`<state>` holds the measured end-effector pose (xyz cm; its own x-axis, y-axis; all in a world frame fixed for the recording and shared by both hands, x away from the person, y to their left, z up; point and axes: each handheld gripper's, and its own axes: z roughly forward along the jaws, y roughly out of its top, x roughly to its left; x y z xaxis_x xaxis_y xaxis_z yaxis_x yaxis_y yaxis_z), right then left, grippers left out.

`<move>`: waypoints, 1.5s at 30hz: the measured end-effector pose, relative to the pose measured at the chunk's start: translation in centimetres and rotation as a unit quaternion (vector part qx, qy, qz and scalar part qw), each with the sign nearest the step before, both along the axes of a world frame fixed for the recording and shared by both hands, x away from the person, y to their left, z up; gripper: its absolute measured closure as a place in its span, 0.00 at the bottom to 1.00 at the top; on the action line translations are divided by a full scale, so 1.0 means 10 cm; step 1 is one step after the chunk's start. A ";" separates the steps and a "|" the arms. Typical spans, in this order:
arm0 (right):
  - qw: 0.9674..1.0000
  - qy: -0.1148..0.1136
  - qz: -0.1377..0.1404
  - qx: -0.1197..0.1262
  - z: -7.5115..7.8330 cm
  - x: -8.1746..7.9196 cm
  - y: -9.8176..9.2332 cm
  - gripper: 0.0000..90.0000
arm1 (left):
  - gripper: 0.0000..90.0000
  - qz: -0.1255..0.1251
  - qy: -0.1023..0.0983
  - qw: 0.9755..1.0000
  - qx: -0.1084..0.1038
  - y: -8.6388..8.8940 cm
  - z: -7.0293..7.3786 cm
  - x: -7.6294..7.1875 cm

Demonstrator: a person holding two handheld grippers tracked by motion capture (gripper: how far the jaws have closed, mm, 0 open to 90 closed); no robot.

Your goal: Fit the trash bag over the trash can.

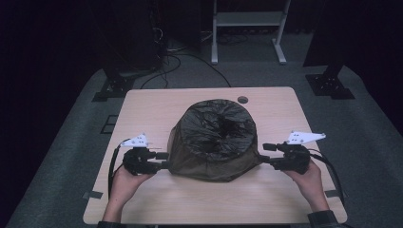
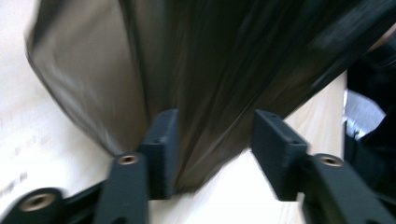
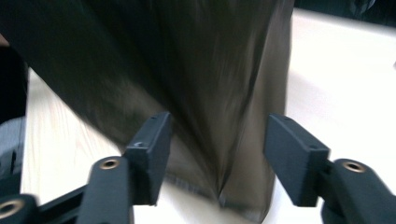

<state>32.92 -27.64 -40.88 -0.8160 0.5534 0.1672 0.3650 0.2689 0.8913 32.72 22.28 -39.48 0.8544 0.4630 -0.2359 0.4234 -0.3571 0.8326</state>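
Note:
A black plastic bag (image 1: 211, 140) is pulled over a round bin-like shape in the middle of the wooden table (image 1: 157, 102), its top crumpled inward. My left gripper (image 1: 164, 160) is at the bag's lower left edge, and my right gripper (image 1: 265, 154) is at its lower right edge. In the left gripper view the jaws (image 2: 215, 140) stand apart with bag film (image 2: 210, 70) hanging between them, brushing one pad. The right gripper (image 3: 217, 144) likewise has a fold of bag (image 3: 187, 60) between its spread jaws, with neither pad pressing on it.
A small round hole (image 1: 243, 99) sits in the table near its far edge. Behind the table stand a white frame (image 1: 247, 28) and dark stands at left (image 1: 114, 85) and right (image 1: 330, 83), with cables on the floor.

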 end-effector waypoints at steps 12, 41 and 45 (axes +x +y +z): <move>0.995 -0.071 0.057 0.027 0.49 0.34 0.02 0.24 | 0.21 -0.034 -0.081 0.996 -0.024 -0.32 0.23 0.07; 0.983 -0.052 0.174 0.036 0.48 0.24 0.48 0.50 | 0.59 -0.092 -0.105 0.989 -0.037 -0.09 0.31 0.11; 0.985 -0.050 0.162 0.029 0.49 0.21 0.48 0.81 | 0.88 -0.082 -0.095 0.992 -0.023 -0.08 0.34 0.13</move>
